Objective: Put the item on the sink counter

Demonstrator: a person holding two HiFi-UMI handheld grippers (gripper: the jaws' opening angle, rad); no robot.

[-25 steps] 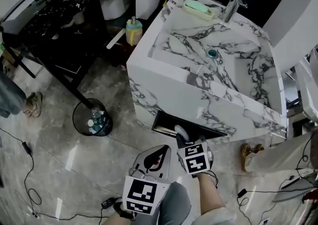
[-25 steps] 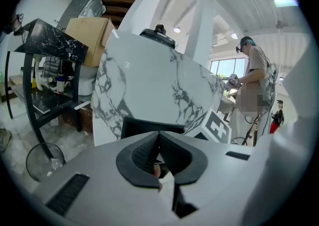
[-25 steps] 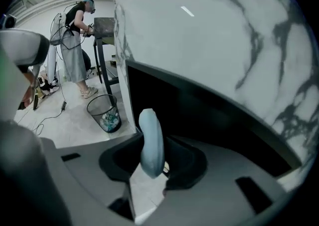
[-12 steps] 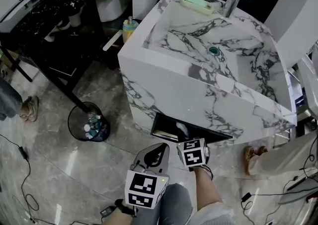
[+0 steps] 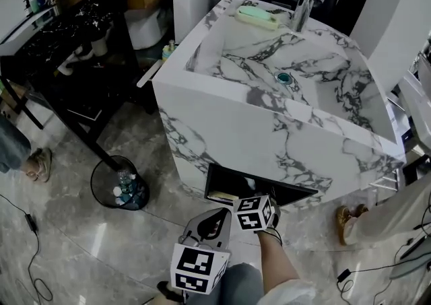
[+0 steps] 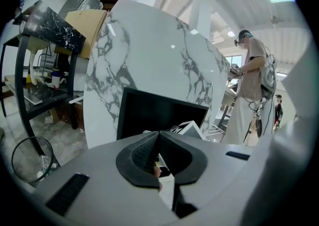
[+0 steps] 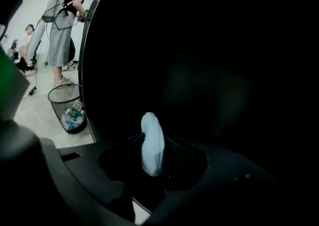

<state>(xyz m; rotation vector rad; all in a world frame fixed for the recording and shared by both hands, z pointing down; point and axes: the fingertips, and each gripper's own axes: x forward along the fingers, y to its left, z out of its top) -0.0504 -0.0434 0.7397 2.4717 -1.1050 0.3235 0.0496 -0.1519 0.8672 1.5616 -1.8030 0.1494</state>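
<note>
Marker-cubed right claw [image 7: 151, 159] grips a pale blue item [image 7: 151, 137].

The marble sink's [image 5: 269, 110] front rim lies bare, the faucet [image 5: 301, 4] and a pale green block [image 5: 257, 16] occupy its back rim, and the wire wastebasket [image 5: 121, 182] stands well apart on the floor at left.

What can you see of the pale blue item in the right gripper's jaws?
The pale blue item is a smooth, rounded, matte oblong, possibly soap. It stands on end, slightly tilted, pinched between the dark pads of the right gripper, its top poking above them. Behind it is only a dark recess; nothing else visibly touches it.
</note>
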